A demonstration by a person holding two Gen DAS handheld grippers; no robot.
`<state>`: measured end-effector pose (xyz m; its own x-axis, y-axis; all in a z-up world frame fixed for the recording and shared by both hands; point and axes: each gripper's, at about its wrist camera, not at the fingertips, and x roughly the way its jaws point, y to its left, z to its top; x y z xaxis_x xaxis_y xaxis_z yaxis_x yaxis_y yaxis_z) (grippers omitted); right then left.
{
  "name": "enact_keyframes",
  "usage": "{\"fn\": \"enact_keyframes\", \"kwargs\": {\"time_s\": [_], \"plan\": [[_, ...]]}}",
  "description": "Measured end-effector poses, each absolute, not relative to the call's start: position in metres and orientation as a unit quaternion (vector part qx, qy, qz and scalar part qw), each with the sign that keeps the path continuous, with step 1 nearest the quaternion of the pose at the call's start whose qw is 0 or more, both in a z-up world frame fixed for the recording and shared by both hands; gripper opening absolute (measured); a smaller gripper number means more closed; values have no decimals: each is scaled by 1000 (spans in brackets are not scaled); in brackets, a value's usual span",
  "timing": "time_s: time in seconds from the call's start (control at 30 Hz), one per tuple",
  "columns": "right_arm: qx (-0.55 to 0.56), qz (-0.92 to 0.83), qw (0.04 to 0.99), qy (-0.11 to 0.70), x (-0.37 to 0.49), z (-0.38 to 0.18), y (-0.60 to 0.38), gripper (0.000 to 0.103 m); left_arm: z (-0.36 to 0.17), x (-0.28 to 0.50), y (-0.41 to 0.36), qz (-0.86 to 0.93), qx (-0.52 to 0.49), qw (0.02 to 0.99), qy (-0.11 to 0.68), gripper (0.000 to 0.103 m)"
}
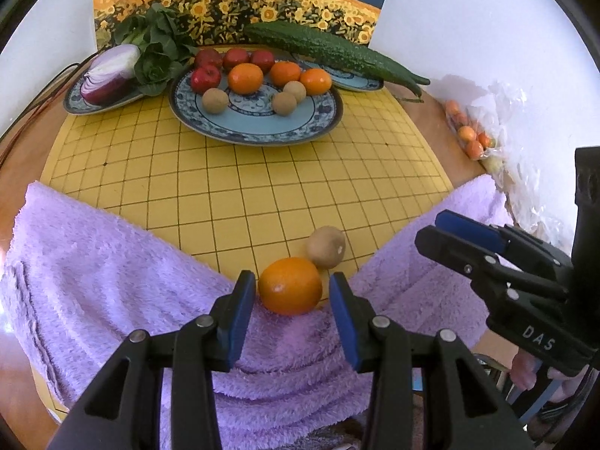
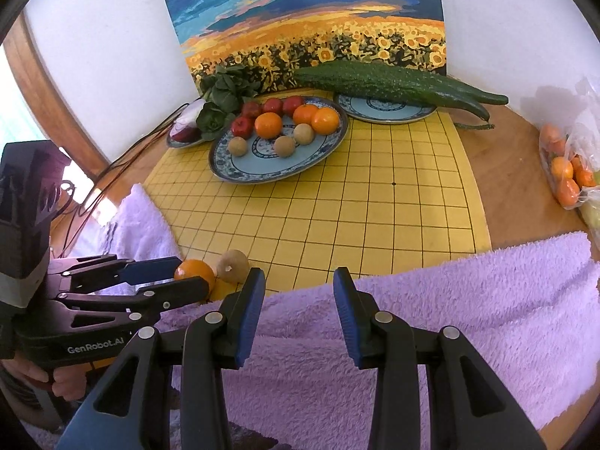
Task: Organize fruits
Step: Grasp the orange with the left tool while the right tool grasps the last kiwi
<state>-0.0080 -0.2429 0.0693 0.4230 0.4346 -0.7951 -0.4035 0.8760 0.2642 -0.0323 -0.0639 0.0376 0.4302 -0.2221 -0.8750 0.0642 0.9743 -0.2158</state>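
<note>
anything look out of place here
Two fruits sit apart from the rest: an orange and a brown fruit lie touching at the purple towel's edge, while the others are sorted in rows on the big plate. The left gripper brackets the orange, fingers not pressing it.

The big plate [image 1: 258,133] holds 4 red apples [image 1: 205,78], 3 oranges [image 1: 245,78] and 3 brown kiwis [image 1: 215,100]. On the towel [image 1: 112,262] edge toward 6 o'clock lie 1 more orange [image 1: 290,285] and 1 more kiwi [image 1: 326,246]. That makes 4 oranges and 4 kiwis. There are 3 plates in all, 2 long green gourds [image 1: 330,50] at 12 o'clock, 1 cut red onion [image 1: 108,74] and 1 bunch of greens [image 1: 157,52] at 10 o'clock, and 1 bag of small oranges [image 2: 566,172] at 3 o'clock.
</note>
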Motion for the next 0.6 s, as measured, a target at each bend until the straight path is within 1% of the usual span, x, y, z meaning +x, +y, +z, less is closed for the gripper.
{"fn": "enact_keyframes", "kwargs": {"time_s": [0.13, 0.2, 0.6], "plan": [[16, 248, 843, 477, -8, 69, -242, 39, 35, -31, -65, -86, -74, 842, 528, 43], [16, 248, 843, 477, -7, 69, -242, 39, 34, -29, -65, -88, -72, 841, 528, 38], [16, 254, 839, 481, -2, 66, -233, 39, 42, -26, -53, -84, -75, 848, 518, 38]]}}
